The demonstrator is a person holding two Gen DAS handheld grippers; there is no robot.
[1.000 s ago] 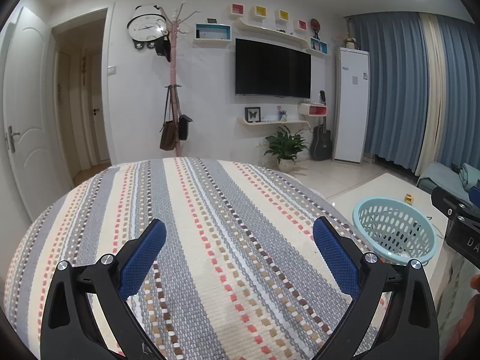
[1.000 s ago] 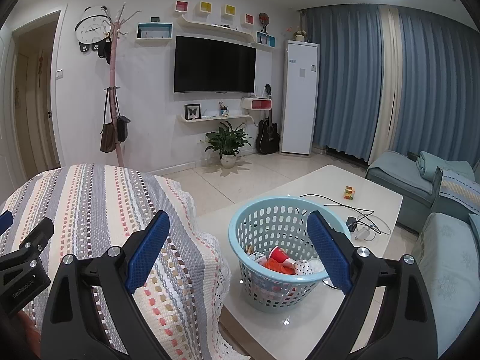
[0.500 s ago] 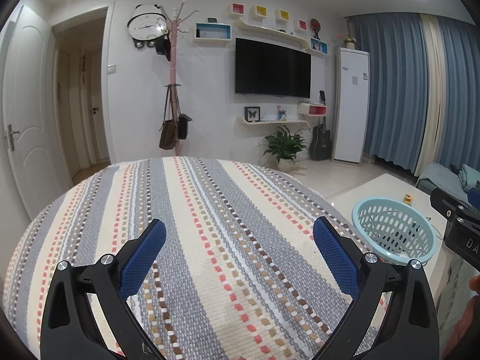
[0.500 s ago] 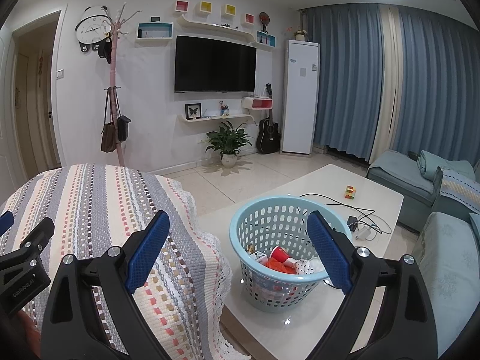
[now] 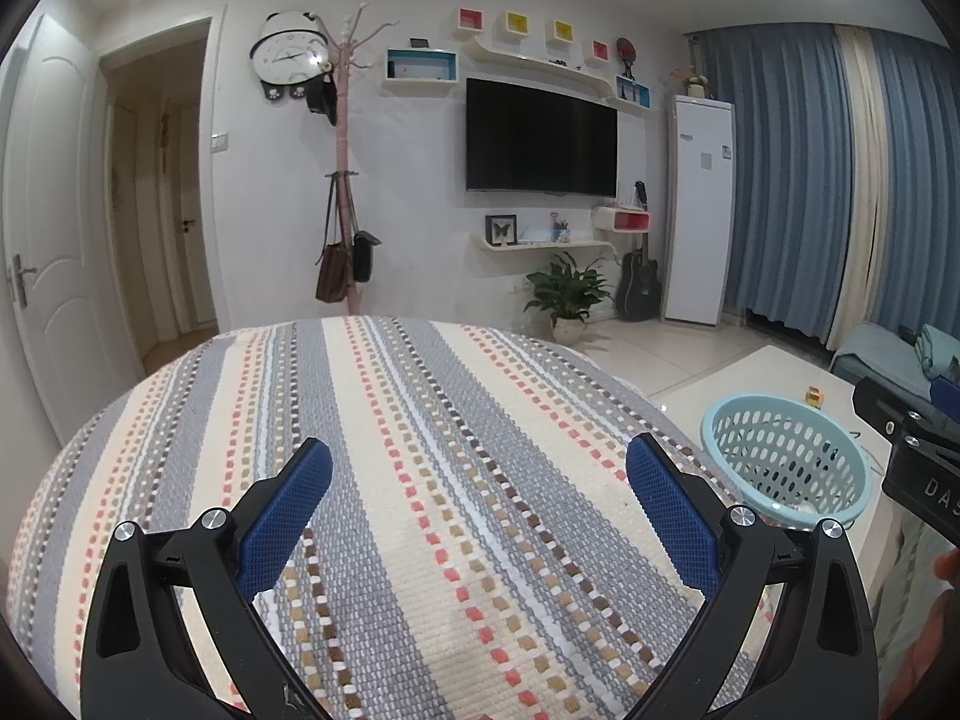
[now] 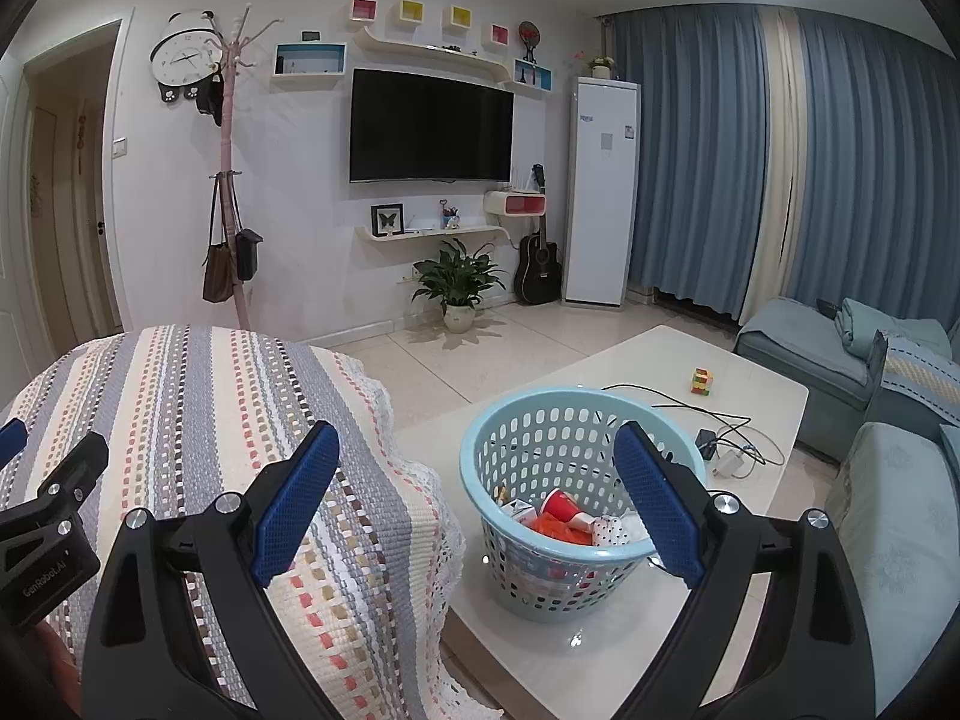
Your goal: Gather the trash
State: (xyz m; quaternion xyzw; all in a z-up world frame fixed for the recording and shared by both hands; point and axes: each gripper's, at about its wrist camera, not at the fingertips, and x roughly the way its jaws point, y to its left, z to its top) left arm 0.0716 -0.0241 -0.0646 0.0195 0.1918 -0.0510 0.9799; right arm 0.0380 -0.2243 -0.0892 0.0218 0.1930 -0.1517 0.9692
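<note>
Striped cloth (image 5: 456, 480) | white table (image 6: 636, 372) bears basket (image 6: 540, 420) | both claws wide, empty

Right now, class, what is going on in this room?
A person holds a claw in each hand, collecting trash. Both the left claw and the right claw are open and hold nothing. The left one hovers over the striped cloth, where no trash shows. The right one points at the blue basket on the white table. The basket already holds a red cup and other scraps.
</note>
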